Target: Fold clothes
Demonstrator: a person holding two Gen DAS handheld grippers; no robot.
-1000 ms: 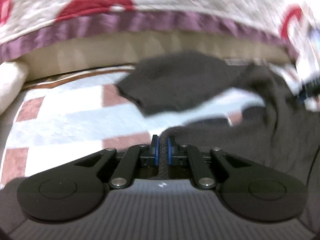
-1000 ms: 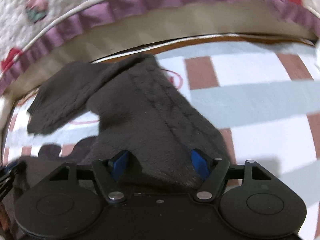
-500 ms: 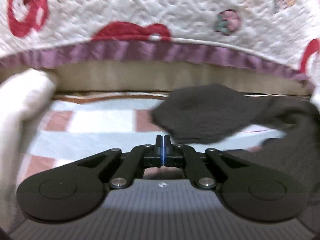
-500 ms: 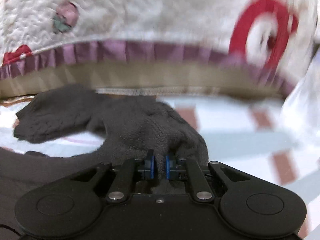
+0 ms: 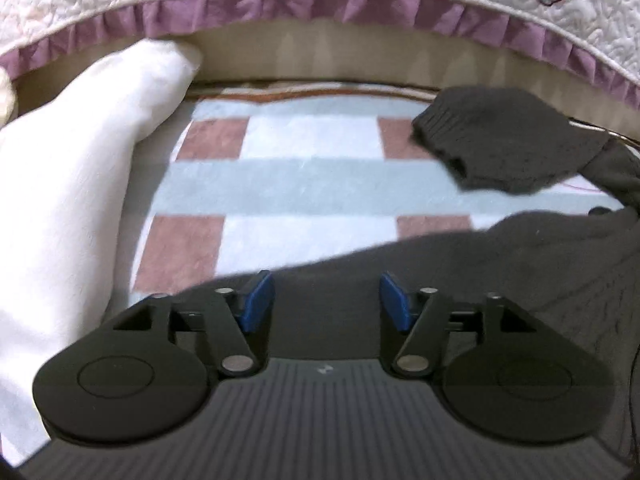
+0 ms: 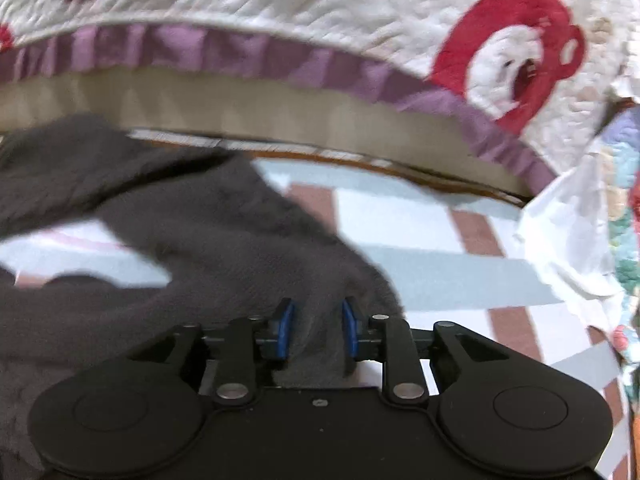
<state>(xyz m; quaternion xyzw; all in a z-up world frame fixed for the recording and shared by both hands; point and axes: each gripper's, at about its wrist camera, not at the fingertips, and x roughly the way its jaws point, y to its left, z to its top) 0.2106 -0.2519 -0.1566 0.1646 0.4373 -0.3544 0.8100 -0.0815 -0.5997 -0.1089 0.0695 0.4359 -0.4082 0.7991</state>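
A dark grey knitted sweater (image 5: 520, 264) lies spread on the checked mat (image 5: 300, 184), one sleeve cuff (image 5: 500, 148) reaching toward the back. My left gripper (image 5: 326, 302) hovers over the sweater's near edge. Its jaws are opening, the blue pads stand well apart, and the cloth lies under them without being pinched. In the right wrist view the same sweater (image 6: 220, 248) runs off to the left. A bunched fold of it fills the gap of my right gripper (image 6: 316, 330) and touches both pads, whose jaws are opening.
A white quilt (image 5: 320, 0) with red prints and a purple ruffle hangs along the back, also in the right wrist view as the quilt (image 6: 280, 20). A white cushion-like bundle (image 5: 80, 180) lies at the left. Crumpled white fabric (image 6: 568, 240) sits at the right edge of the mat (image 6: 440, 268).
The left gripper let go of a sweater fold, swung left and opened wide. The right gripper went from wide open to pinching a fold, and its pads now stand a little further apart.
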